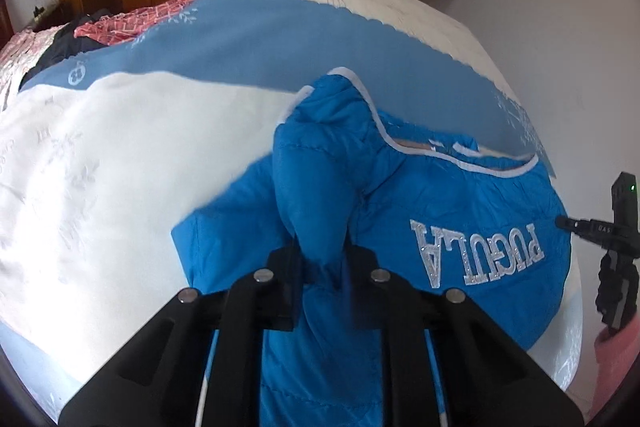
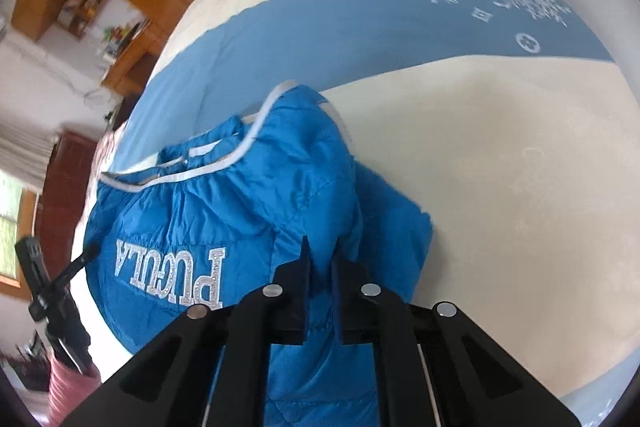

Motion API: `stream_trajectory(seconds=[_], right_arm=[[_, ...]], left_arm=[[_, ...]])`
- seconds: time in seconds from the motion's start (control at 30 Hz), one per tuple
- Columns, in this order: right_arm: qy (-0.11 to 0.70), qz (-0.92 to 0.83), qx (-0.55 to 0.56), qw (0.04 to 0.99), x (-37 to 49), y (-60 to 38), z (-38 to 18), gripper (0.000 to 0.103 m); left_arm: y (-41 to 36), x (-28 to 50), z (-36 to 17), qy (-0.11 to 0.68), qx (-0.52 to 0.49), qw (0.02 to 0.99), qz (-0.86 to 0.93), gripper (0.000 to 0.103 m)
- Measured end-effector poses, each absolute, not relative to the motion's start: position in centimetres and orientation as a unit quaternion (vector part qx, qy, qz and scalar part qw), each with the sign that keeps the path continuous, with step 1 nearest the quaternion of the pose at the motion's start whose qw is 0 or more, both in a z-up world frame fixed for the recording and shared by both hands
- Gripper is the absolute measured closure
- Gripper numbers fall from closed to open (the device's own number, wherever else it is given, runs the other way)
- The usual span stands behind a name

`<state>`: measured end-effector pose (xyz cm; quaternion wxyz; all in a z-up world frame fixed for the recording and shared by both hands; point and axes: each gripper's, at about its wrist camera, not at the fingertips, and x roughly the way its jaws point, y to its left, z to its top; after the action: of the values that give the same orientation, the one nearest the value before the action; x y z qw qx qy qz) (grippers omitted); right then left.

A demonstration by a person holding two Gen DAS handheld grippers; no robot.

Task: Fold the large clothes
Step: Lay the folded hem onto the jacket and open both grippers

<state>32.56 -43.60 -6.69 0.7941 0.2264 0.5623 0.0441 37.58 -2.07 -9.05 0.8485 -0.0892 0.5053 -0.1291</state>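
The blue jacket (image 1: pixel 460 211) lies on the bed (image 1: pixel 100 167), filling the lower middle and right of the left wrist frame. The left gripper (image 1: pixel 320 255) is nearly closed on a raised ridge of jacket fabric that runs straight ahead from it. In the right wrist frame the right gripper (image 2: pixel 320 267) pinches another fold, jaws close together, with the jacket's lettered body spreading to its left. Both grips look set to carry the fabric up-frame, toward the white-trimmed edge
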Motion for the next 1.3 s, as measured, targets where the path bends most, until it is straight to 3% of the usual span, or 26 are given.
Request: stream_trajectory(seconds=[0.07, 0.2, 0.3, 0.43, 0.53, 0.63, 0.73, 1.03, 1.3], right_arm=[[0.573, 0.030, 0.223, 0.788, 32.9, -43.7, -7.7, 0.095], [0.583, 0.016, 0.234, 0.778, 33.0, -43.8, -10.6, 0.094], [0.579, 0.008, 0.228, 0.783, 32.6, -43.5, -11.2, 0.093], [0.535, -0.023, 0.194, 0.822, 31.2, -42.9, -8.8, 0.088], [0.466, -0.047, 0.210, 0.858, 28.7, -43.0, -5.8, 0.084], [0.421, -0.030, 0.209, 0.882, 26.2, -40.8, -3.5, 0.084], [0.407, 0.008, 0.202, 0.891, 25.3, -36.5, -3.5, 0.084], [0.411, 0.028, 0.191, 0.891, 26.5, -29.4, -8.8, 0.095], [0.413, 0.011, 0.126, 0.902, 26.9, -27.5, -11.8, 0.099]], left_arm=[[-2.7, 38.6, -10.4, 0.529, -0.073, 0.837, -0.118, 0.089], [-1.7, 40.1, -13.9, 0.561, -0.105, 0.813, -0.118, 0.078], [-1.1, 40.1, -14.4, 0.562, -0.124, 0.810, -0.115, 0.077], [-1.9, 39.4, -12.6, 0.550, -0.079, 0.828, -0.083, 0.071], [-2.0, 37.2, -8.8, 0.485, -0.042, 0.873, -0.037, 0.069], [-3.8, 34.1, -5.4, 0.420, -0.027, 0.906, -0.040, 0.070], [-7.6, 31.9, -4.9, 0.417, -0.041, 0.902, -0.108, 0.073], [-12.9, 31.3, -11.9, 0.463, -0.048, 0.874, -0.138, 0.086], [-12.4, 32.0, -15.6, 0.466, -0.042, 0.871, -0.149, 0.088]])
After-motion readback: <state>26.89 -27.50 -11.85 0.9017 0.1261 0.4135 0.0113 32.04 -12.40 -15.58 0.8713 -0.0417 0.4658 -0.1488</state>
